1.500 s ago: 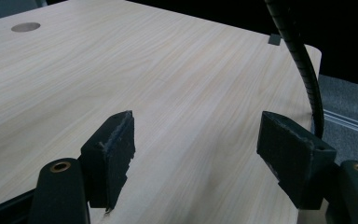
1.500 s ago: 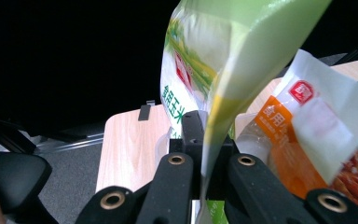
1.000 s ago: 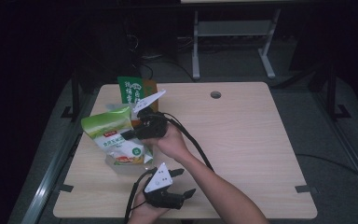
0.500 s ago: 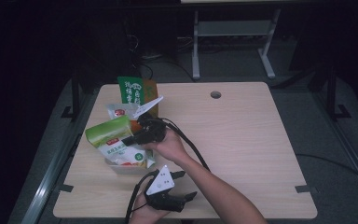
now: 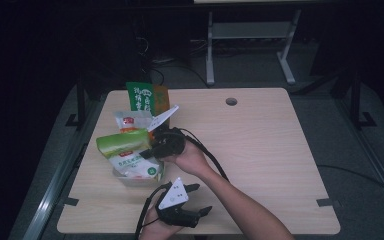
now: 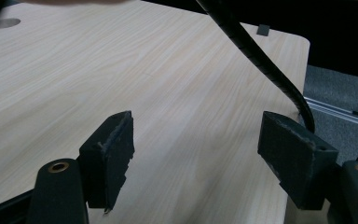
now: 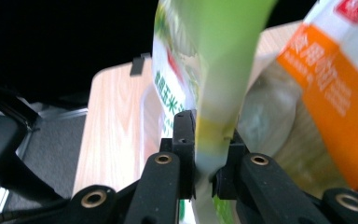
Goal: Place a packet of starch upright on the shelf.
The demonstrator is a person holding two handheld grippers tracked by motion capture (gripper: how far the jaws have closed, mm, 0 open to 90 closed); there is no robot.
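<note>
Since the earlier frame, the green plastic snack pouch has tipped from upright to level above the clear tray, long axis pointing left; right gripper fingers, just easing apart, pinch its edge

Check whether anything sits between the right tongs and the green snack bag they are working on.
Nothing visible does. The right tongs have the green snack bag's edge directly between the jaws, which have just been opening slightly. The orange-and-white bag lies beside it, not between.
</note>
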